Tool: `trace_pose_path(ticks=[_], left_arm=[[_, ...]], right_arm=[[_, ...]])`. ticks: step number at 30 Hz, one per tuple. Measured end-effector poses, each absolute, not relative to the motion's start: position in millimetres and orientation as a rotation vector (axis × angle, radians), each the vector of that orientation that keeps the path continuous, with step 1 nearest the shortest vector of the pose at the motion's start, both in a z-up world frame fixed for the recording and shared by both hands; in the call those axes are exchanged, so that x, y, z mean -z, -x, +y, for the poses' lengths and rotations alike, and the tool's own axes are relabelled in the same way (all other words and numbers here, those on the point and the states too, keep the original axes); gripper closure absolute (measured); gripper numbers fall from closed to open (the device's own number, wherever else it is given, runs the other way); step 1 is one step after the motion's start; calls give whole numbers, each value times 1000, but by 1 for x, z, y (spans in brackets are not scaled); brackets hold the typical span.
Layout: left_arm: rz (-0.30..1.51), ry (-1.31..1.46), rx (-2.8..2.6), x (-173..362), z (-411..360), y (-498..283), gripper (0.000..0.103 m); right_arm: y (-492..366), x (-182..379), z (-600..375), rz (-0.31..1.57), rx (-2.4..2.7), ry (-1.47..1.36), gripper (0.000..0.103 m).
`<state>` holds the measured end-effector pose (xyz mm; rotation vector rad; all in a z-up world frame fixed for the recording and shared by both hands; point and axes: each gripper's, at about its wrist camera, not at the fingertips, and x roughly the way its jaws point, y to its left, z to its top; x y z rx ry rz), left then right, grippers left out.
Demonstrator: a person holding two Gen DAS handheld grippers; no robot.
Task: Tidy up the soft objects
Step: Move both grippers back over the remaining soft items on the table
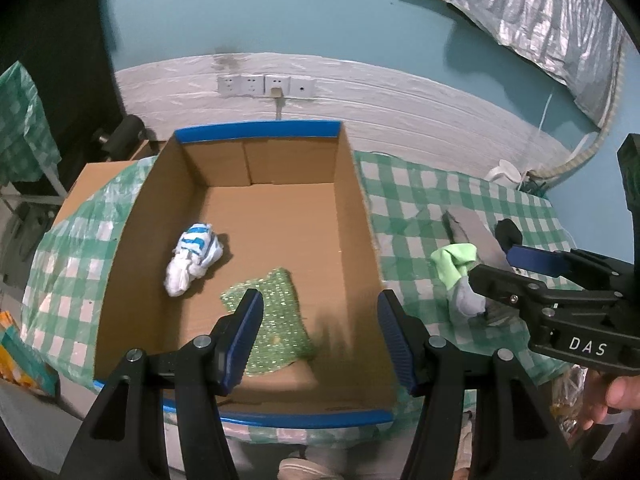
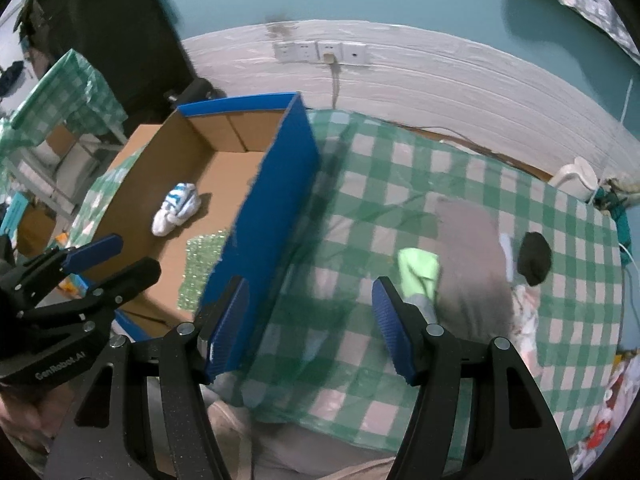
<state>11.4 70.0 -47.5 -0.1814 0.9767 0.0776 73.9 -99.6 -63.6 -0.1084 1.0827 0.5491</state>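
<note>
An open cardboard box (image 1: pixel 352 208) with blue tape edges stands on the green checked table; it also shows in the right wrist view (image 2: pixel 272 200). Inside lie a white-and-blue sock bundle (image 1: pixel 192 258) (image 2: pixel 176 208) and a green sparkly cloth (image 1: pixel 276 316) (image 2: pixel 200 264). My left gripper (image 1: pixel 320 336) is open and empty above the box's near side. To the right of the box lie a green-and-grey sock (image 1: pixel 458 268) (image 2: pixel 420 276), a grey cloth (image 2: pixel 472 256) and a black rolled item (image 2: pixel 534 258). My right gripper (image 2: pixel 310 326) is open and empty, above the table left of the green sock.
A wall with sockets (image 1: pixel 266 86) runs behind the table. A white object (image 2: pixel 576 176) sits at the far right table edge. Clutter lies at the table's right side (image 2: pixel 608 408). Another checked table (image 2: pixel 68 92) stands at the left.
</note>
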Motion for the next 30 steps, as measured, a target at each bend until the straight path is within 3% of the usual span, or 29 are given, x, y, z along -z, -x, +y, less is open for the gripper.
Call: trace_pose_path(ticks=[30], left_arm=[[1048,83,36,65,-30,-40,38]], right_arm=[[-82,73,-225,1040,-359,77,37]])
